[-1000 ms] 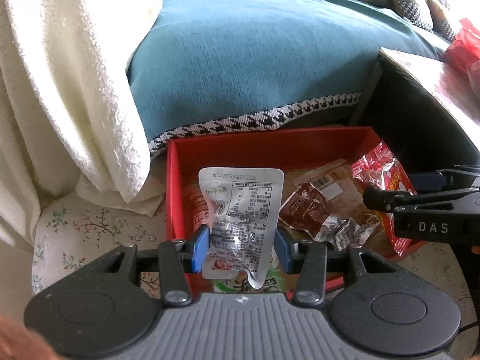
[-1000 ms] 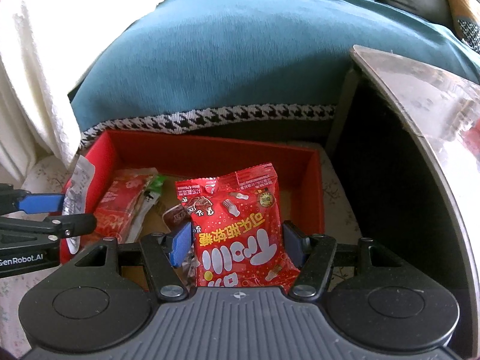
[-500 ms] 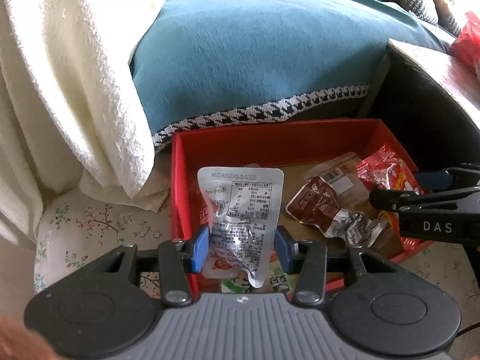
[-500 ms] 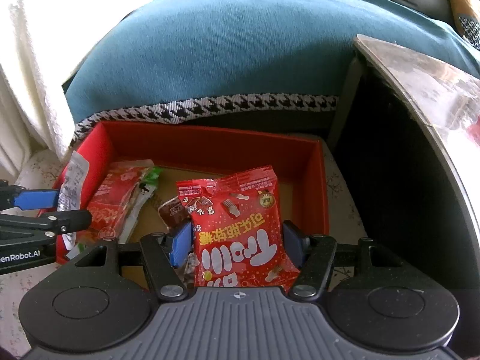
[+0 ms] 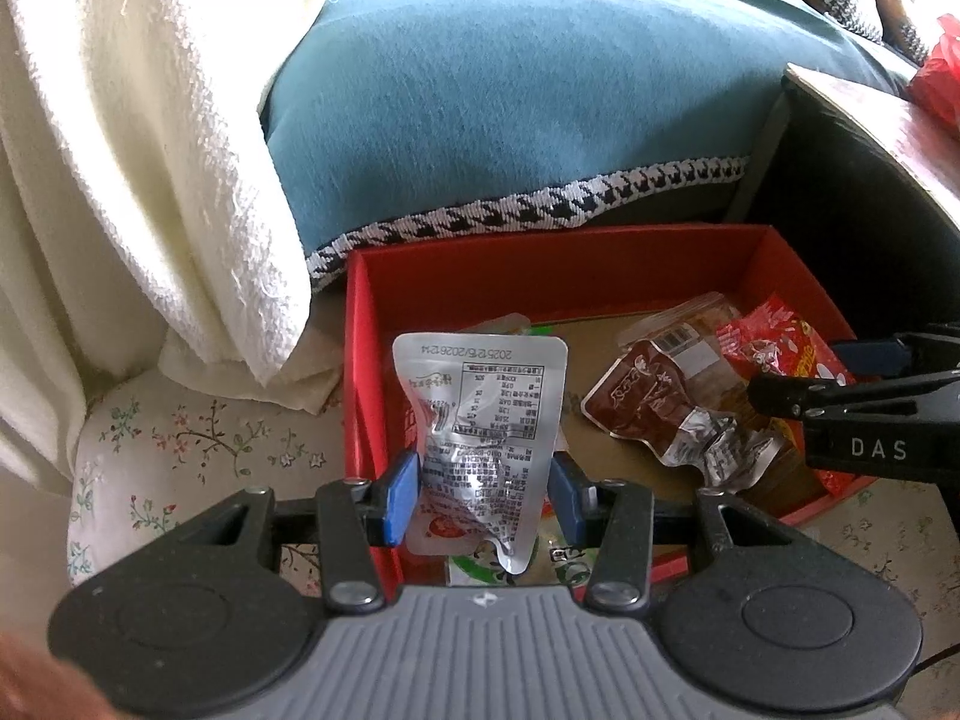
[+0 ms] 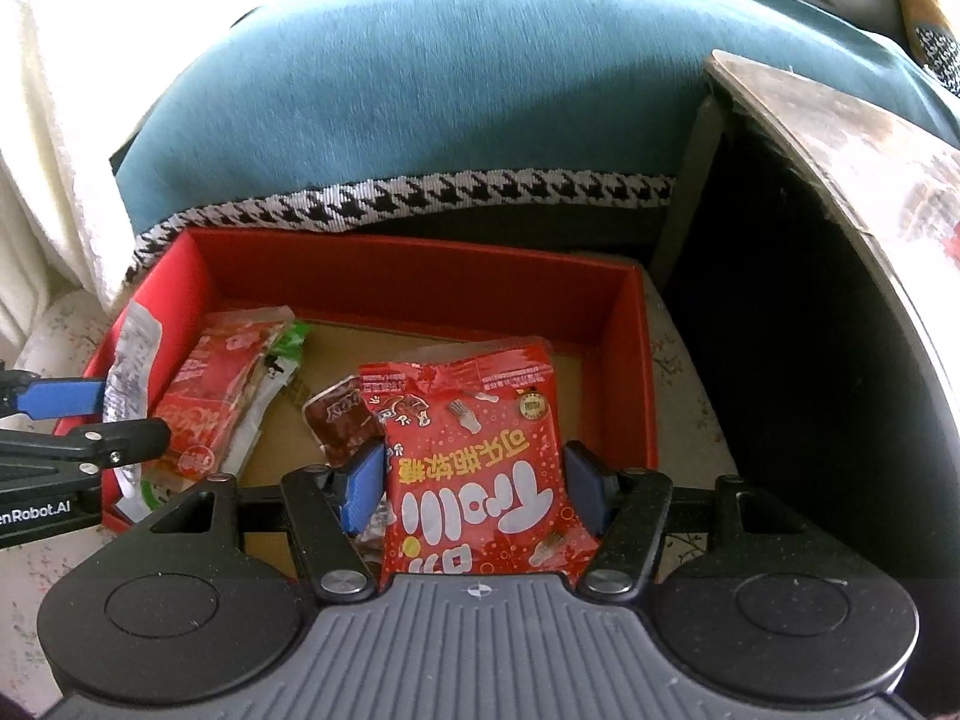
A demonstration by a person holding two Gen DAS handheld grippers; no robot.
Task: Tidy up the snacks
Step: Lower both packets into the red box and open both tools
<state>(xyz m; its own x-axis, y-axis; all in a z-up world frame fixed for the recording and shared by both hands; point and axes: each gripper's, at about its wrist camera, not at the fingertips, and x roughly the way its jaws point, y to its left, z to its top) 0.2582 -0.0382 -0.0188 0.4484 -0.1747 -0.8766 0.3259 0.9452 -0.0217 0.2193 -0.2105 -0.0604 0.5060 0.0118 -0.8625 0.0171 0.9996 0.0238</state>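
A red box (image 5: 558,276) (image 6: 420,282) sits on a floral cushion and holds several snack packs. My left gripper (image 5: 483,495) is shut on a silver pouch (image 5: 480,420), held upright over the box's left side; the pouch also shows in the right wrist view (image 6: 129,372). My right gripper (image 6: 474,486) is shut on a red gummy bag (image 6: 474,450), held over the box's right half; the bag also shows in the left wrist view (image 5: 780,342). A brown snack pack (image 5: 648,396) (image 6: 342,414) lies in the box middle. A red and green pack (image 6: 228,384) lies at the left.
A teal sofa cover with a houndstooth hem (image 5: 540,204) rises behind the box. A white blanket (image 5: 120,150) hangs at the left. A dark table with a light top (image 6: 840,150) stands close to the right of the box.
Both grippers have lowered and moved forward over the box with their packs still held. The box looks larger and nearer in both views.
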